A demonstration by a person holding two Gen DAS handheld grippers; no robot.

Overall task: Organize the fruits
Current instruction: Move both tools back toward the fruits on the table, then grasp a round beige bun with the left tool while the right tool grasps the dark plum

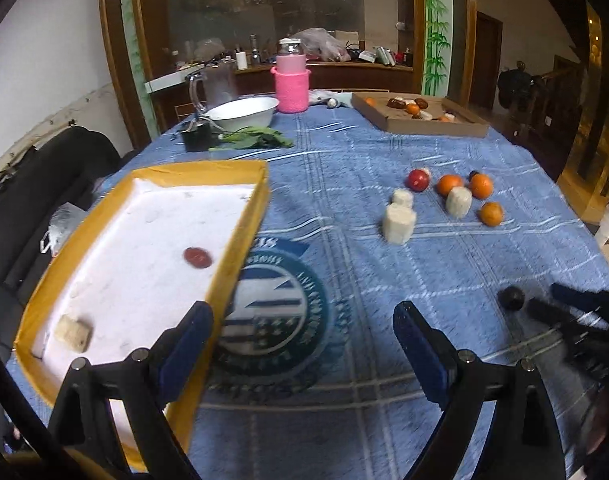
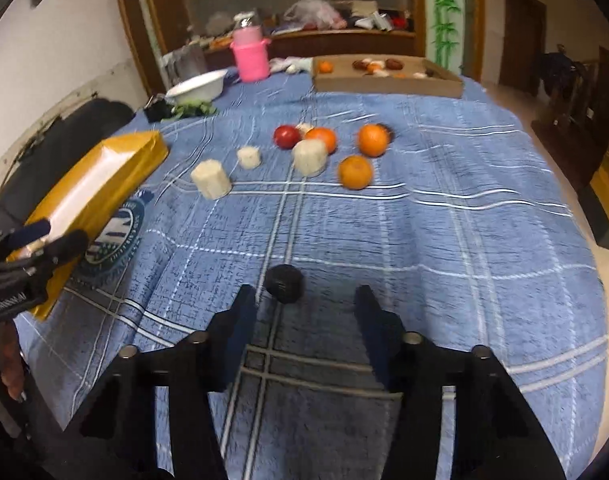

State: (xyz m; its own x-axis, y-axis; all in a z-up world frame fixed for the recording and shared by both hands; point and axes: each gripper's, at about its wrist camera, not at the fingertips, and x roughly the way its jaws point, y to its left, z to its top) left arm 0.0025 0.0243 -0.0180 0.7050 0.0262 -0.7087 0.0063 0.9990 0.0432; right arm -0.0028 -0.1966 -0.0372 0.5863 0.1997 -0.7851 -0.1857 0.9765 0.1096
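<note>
A yellow tray (image 1: 240, 240) with a white inside sits at the left of the blue cloth; it holds a red fruit (image 1: 197, 257) and a pale chunk (image 1: 73, 333). My left gripper (image 1: 300, 320) is open and empty at the tray's right rim. On the cloth lie a red apple (image 2: 287, 136), three oranges (image 2: 355, 171) and three pale cylinders (image 2: 211, 179). A dark round fruit (image 2: 284, 283) lies just ahead of my right gripper (image 2: 304, 300), which is open and empty. The dark fruit also shows in the left wrist view (image 1: 511, 298).
A cardboard tray (image 1: 420, 118) with more fruit stands at the back right. A white bowl (image 1: 244, 112), green leaves (image 1: 256, 139), a glass jug (image 1: 216, 82) and a pink-sleeved jar (image 1: 291, 80) stand at the back. A dark chair (image 1: 44, 200) is left.
</note>
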